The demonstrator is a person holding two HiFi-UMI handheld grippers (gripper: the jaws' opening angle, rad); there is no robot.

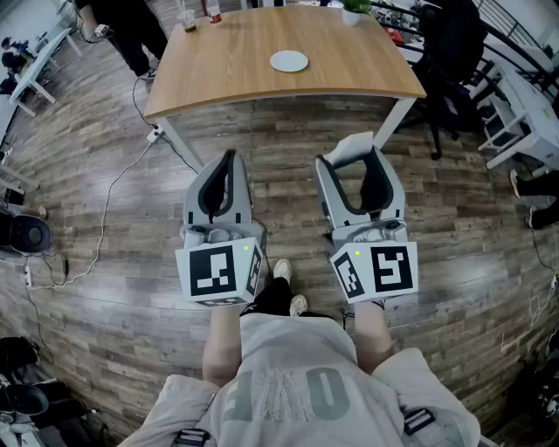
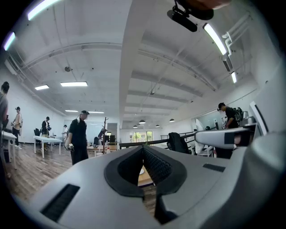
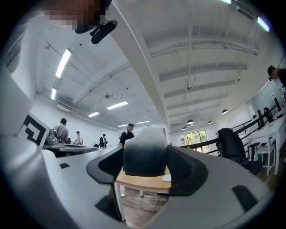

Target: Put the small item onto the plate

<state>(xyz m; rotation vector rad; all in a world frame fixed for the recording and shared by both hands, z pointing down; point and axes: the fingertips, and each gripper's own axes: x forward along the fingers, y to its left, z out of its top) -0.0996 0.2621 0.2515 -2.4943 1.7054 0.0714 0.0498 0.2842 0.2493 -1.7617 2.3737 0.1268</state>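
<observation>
A white round plate (image 1: 289,61) lies near the middle of a wooden table (image 1: 218,79) ahead of me. My right gripper (image 1: 351,157) is held low over the floor, short of the table, shut on a small white and grey item (image 1: 351,145). In the right gripper view the item (image 3: 145,152) fills the gap between the dark pads, with the plate (image 3: 166,178) and table (image 3: 143,181) beyond it. My left gripper (image 1: 231,159) is beside it on the left, shut with nothing in it; its tips (image 2: 143,150) meet.
Small bottles (image 1: 189,17) and a potted plant (image 1: 354,10) stand at the table's far edge. A black chair (image 1: 450,44) and white desks (image 1: 533,105) are to the right. A cable (image 1: 113,192) runs over the wooden floor at the left. A person (image 1: 122,26) stands beyond the table's left corner.
</observation>
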